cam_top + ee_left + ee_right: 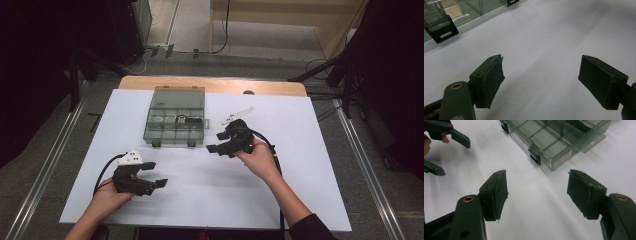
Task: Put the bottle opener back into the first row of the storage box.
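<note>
On the white table [300, 165] sits a see-through box [175, 117] with small rooms inside, its lid shut, near the far edge. Something small and dark lies in one room, but it is too blurry to tell what. Just beside the box's front right corner, the right gripper [214, 142] hangs with its jaws apart and nothing between them. Nearer the person, the left gripper [155, 174] is well apart from the box, jaws wide and empty too.
</note>
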`<state>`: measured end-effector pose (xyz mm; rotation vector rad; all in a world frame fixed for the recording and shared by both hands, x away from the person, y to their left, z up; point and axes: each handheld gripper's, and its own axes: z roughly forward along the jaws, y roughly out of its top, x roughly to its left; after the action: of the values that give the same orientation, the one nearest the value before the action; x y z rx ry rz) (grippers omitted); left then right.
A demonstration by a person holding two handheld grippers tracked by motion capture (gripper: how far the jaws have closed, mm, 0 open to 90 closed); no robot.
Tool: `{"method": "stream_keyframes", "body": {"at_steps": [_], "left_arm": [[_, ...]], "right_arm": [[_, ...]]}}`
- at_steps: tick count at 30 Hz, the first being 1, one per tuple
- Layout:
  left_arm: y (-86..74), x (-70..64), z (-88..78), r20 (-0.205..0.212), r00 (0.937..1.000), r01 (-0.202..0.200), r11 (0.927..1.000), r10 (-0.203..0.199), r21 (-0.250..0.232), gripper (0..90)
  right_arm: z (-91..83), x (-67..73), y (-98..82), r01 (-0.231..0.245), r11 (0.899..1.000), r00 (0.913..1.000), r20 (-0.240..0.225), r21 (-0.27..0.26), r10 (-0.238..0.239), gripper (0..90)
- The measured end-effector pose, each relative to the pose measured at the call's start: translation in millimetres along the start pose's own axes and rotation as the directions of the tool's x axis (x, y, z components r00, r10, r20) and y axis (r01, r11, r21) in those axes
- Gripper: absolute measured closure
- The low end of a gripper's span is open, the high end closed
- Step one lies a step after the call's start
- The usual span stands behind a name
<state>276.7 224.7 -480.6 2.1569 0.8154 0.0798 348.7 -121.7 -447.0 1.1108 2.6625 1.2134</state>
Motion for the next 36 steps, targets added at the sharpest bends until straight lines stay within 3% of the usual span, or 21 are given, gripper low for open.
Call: {"method": "stream_keyframes", "body": {"at_steps": [25, 36], "left_arm": [[0.3, 0.0, 1.1, -0.002, 1.0, -0.009, 1.0, 0.009, 0.003, 19.4], [0.3, -0.4, 1.0, -0.004, 0.9999, -0.016, 0.9999, 0.016, 0.002, 19.4]], "right_arm": [[-23.7, 14.8, -61.5, -0.025, 0.999, 0.9993, 0.027, -0.035, 0.026, 29.7], [-44.0, 12.7, -92.3, -0.022, 0.998, 0.9988, 0.042, -0.056, 0.025, 29.7]]}}
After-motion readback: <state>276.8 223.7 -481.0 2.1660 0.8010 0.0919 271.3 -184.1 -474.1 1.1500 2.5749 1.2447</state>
